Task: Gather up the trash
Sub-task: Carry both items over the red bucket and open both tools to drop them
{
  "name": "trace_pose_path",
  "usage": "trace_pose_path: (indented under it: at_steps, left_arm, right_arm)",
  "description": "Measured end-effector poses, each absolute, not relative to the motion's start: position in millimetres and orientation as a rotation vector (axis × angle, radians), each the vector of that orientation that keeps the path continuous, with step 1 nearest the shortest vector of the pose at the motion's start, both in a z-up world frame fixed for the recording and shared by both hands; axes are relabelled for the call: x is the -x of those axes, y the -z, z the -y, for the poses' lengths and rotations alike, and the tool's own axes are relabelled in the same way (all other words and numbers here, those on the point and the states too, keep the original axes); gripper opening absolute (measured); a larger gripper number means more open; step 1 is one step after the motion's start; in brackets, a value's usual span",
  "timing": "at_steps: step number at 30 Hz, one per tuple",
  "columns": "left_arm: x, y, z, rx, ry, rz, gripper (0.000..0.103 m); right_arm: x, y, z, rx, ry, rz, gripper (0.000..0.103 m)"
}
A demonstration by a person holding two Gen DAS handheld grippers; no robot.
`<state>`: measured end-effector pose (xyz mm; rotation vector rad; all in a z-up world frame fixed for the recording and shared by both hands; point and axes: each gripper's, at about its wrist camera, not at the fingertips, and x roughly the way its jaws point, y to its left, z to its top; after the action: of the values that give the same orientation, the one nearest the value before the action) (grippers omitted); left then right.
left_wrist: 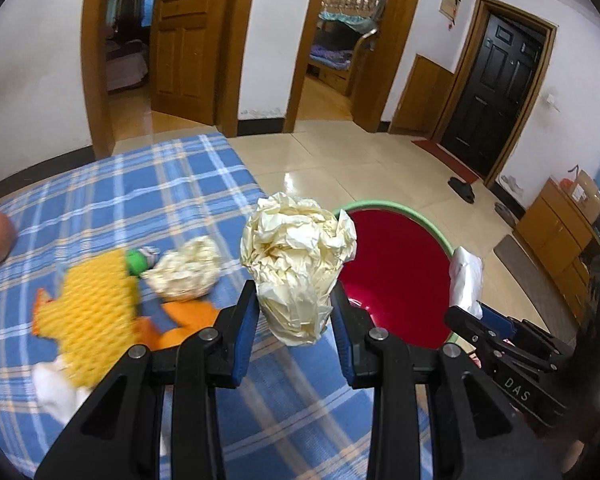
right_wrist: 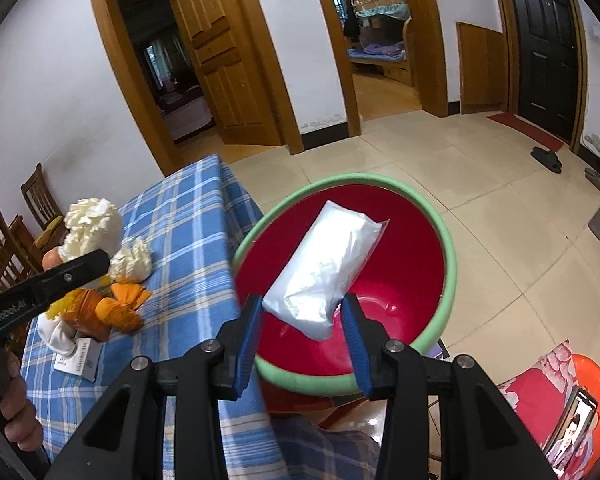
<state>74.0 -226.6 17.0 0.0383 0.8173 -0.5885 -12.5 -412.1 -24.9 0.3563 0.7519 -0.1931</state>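
The left hand-held gripper [left_wrist: 294,312] pinches a light, crushable ball of crumpled cream paper [left_wrist: 298,258] near the green-rimmed red basin [right_wrist: 400,280], while the right hand-held gripper [right_wrist: 302,322] pinches a soft, slippery white plastic packet [right_wrist: 326,270] by its end above that basin.

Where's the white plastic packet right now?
In the right wrist view, the white plastic packet is clamped in the right gripper, held over the red basin just right of the checked table.
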Motion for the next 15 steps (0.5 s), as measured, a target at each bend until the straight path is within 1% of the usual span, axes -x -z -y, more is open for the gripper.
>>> trace_pose_path:
  at_steps: [15]
  left_arm:
    - [-87,16,300,-0.137,0.667,-0.890,0.035]
  right_arm:
    - [9,47,451,-0.397,0.249,-0.780,0.043]
